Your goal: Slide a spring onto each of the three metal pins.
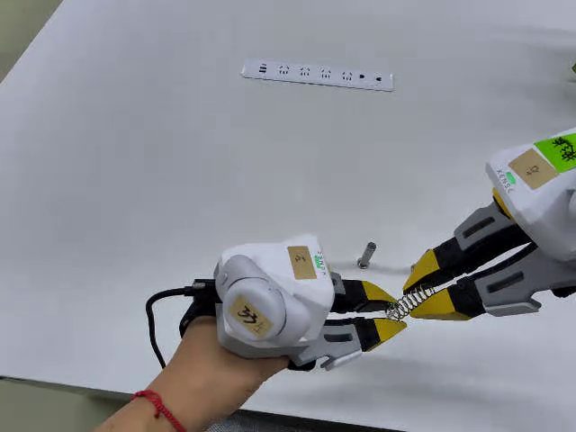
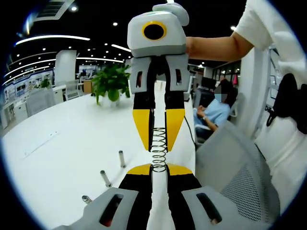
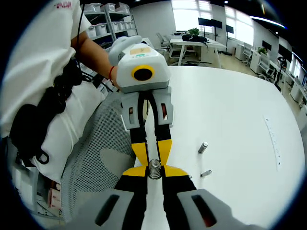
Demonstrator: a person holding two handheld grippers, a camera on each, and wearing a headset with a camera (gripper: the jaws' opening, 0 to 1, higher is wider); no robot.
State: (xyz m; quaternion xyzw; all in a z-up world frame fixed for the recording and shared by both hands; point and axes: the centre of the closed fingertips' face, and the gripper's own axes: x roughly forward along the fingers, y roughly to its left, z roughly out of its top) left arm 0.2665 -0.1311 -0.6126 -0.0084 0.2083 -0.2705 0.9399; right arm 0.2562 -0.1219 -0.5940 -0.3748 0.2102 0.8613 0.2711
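The spring (image 2: pixel 158 146) is held in the air between the 2 tools, just above the white surface (image 1: pixel 180 180) and near its front edge. The left hand-held gripper (image 1: pixel 394 312) pinches 1 end between its yellow tips, and the right hand-held gripper (image 1: pixel 414 297) nips the other end, its jaws pressed in on the coils from both sides. The 2 tools face each other nose to nose.

In the head view the spring's long axis runs from lower left, at the left tips, up to the right. In the left gripper view it points straight away from the camera toward the facing tool. In the right gripper view it shows almost end-on, as a ring of wire between the yellow tips.

The spring is on none of the pins (image 2: pixel 105 178). In the left gripper view, 3 of them stand on end in a row on the surface, to the left of the jaws and apart from them.

A power strip (image 1: pixel 317 75) lies flat near the far side of the surface. A hand (image 1: pixel 202 373) with a red cord at the wrist grips the left tool.
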